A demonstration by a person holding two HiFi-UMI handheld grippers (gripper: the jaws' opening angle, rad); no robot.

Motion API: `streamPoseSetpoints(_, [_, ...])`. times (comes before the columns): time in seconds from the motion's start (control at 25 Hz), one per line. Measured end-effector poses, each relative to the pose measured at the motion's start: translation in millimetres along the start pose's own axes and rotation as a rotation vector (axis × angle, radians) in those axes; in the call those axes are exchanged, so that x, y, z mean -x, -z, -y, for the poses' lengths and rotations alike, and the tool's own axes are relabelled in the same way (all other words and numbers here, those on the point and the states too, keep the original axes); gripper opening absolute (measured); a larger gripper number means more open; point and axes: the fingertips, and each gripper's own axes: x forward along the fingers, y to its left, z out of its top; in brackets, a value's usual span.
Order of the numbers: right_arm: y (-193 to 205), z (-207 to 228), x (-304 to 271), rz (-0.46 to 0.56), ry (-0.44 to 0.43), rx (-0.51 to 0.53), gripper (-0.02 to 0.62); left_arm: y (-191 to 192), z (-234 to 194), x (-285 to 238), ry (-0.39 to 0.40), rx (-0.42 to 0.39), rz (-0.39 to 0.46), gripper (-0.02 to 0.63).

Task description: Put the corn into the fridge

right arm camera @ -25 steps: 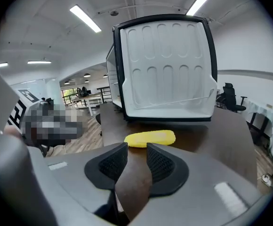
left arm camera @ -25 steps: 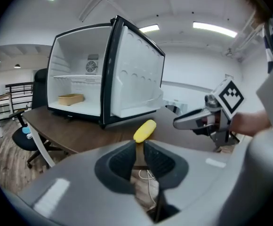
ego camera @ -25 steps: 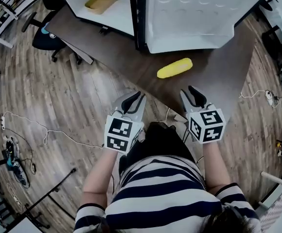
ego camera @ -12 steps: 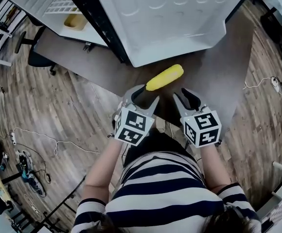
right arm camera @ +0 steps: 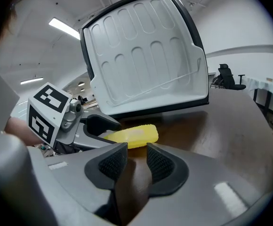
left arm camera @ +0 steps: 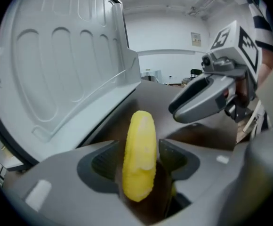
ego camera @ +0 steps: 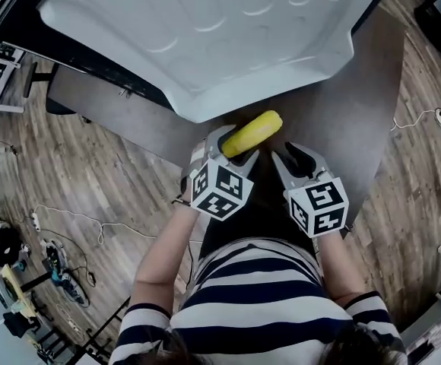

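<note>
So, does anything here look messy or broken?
No, nothing stands out. The corn looks whole and sits gripped between the left gripper's jaws. The fridge door simply stands open, and I see no spills.

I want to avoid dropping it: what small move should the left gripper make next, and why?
Probably squeeze, then lift: the corn lies on the table between the left gripper jaws, but a firm grip is not clear.
</note>
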Motion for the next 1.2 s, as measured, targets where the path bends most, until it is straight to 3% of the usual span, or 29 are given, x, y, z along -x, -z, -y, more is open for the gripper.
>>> streamPoseSetpoints(0.2, [6.1,-6.7,-6.0,-0.010,0.004,-0.009,0.115,7.2,-2.4,-10.7,0.030,-0.025,-0.033,0.000])
streamPoseSetpoints(0.52, [6.0,20.2,-4.2,-0.010,0.019,-0.026,0.115,-6.9,8.1,-32.1,0.091,-0.028,-0.041,0.000])
streamPoseSetpoints(0.8, [4.6,20.4,-4.5,-0.009,0.031,-0.025,0.115,-5.8,4.9,-25.9,0.099,0.066,-0.024,0.000])
streamPoseSetpoints(1.2, [-6.4,-0.9,-3.3,0.027,0.009,0.001,0.109,6.1,-6.5,12.2,0.031,0.166,0.016,0.000])
